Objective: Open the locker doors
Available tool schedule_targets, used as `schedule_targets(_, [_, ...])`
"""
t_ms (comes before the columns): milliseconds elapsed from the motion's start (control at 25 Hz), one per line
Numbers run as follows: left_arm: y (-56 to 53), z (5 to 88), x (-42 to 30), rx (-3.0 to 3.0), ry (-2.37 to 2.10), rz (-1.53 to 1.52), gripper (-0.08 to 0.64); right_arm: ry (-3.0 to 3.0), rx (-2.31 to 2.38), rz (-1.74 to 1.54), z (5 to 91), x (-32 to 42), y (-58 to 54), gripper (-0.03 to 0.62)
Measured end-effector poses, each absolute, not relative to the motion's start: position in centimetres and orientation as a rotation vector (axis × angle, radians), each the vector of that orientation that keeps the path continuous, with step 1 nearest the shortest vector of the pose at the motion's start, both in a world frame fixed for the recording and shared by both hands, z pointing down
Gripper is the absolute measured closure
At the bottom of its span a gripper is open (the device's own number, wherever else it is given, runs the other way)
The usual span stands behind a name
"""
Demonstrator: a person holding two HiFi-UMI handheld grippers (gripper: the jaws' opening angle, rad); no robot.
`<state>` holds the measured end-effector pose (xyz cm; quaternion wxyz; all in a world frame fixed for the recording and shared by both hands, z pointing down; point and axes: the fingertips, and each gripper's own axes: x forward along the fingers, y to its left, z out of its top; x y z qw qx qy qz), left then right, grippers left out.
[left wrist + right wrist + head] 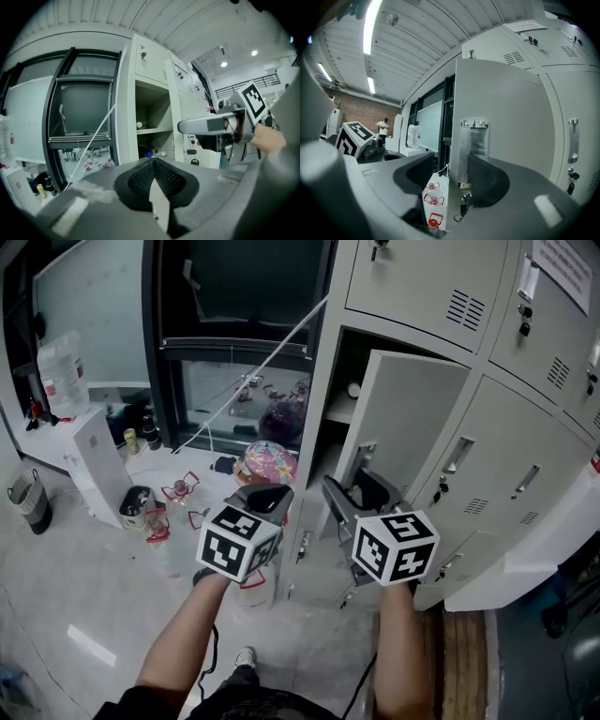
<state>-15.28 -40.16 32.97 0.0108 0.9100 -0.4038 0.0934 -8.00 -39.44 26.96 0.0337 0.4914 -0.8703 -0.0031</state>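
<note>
Right gripper (449, 174): ribbed black pads apart, straddling the free edge of the flat grey metal locker door (506, 112) beside its glossy handle (472, 143); open room at 9 o'clock. Left gripper (153, 177): pads together.

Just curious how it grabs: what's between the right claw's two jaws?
The edge of the open locker door, with its metal handle, stands between them; the right gripper view shows it.

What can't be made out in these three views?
Head view: notice print too small, cut by the edge.
Head view: locker door hides most of its shelf.
Left gripper view: shelf item too small to identify.
Right gripper view: right hand-held gripper covers the locker door below its handle.
</note>
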Motion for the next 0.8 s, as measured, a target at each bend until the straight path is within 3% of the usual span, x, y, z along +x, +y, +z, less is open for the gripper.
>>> schedule_targets(800, [-32.6,34.1,-10.9,2.85,-1.253,0.283,0.557,-2.67,1.571,-0.046,26.8,-2.1,-32.8,0.38])
